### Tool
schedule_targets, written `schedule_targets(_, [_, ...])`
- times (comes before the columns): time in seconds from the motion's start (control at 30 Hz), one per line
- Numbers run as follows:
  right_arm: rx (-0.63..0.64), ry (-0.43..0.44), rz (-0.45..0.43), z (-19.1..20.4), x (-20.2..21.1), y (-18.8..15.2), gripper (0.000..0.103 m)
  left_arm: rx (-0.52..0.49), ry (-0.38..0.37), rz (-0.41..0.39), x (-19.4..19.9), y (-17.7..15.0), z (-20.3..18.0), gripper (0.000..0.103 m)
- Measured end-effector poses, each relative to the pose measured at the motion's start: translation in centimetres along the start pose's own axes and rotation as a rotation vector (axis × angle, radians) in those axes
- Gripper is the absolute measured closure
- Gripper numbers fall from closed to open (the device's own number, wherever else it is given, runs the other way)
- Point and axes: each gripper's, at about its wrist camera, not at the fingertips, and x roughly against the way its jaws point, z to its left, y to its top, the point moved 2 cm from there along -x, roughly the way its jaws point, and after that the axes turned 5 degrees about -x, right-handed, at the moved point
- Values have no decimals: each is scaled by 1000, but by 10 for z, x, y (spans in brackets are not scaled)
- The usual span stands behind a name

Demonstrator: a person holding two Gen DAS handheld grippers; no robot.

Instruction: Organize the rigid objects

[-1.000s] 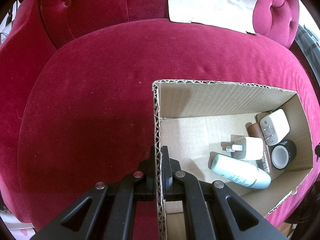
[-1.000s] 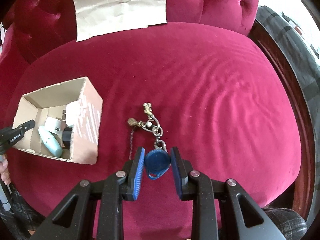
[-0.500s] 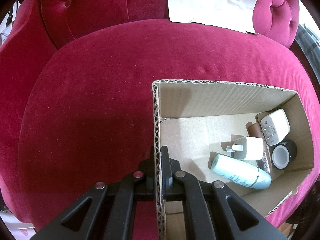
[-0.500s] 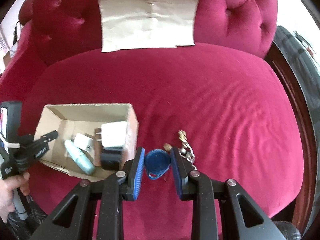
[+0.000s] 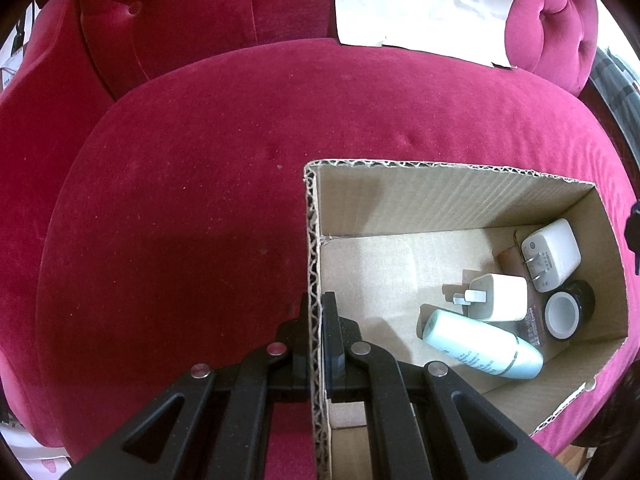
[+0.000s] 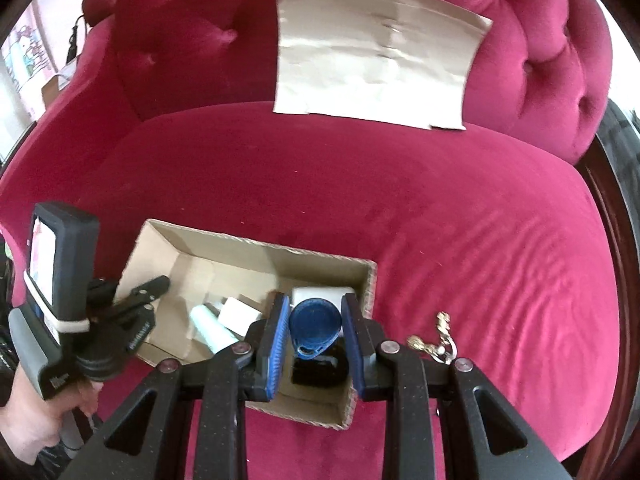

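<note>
Pinching blue fob (image 6: 315, 326), right gripper (image 6: 316, 336)

Cardboard box (image 5: 440, 200): floor clear toward 9 o'clock; bottle (image 5: 482, 344), chargers (image 5: 500, 298), jar (image 5: 568, 310) crowd 3 o'clock.

The sofa (image 5: 180, 208) is crimson velvet, softly napped and tufted. The box (image 5: 452, 196) is raw corrugated cardboard, matt. The key fob (image 6: 314, 326) is glossy blue plastic, its keychain (image 6: 434, 344) shiny brass-coloured metal. The bottle (image 5: 480, 344) is smooth pale plastic.
</note>
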Motion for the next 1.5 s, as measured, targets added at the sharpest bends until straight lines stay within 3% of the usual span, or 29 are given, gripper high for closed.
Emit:
schedule_targets(0.83, [82,66,28,59,-34,10,75,0,1,-1,1,1,2,100])
schedule_targets(1.4, [46,71,73,60,-57,6,75,-2,4,-3,1,1,1,100])
schedule_targets(1.47, [42,69,69,59,-57,7,72,-2,4,-3,1,1,1,100])
schedule_targets(1.5, [43,68,69,60,-57,7,64,-3,4,-3,1,1,1,100])
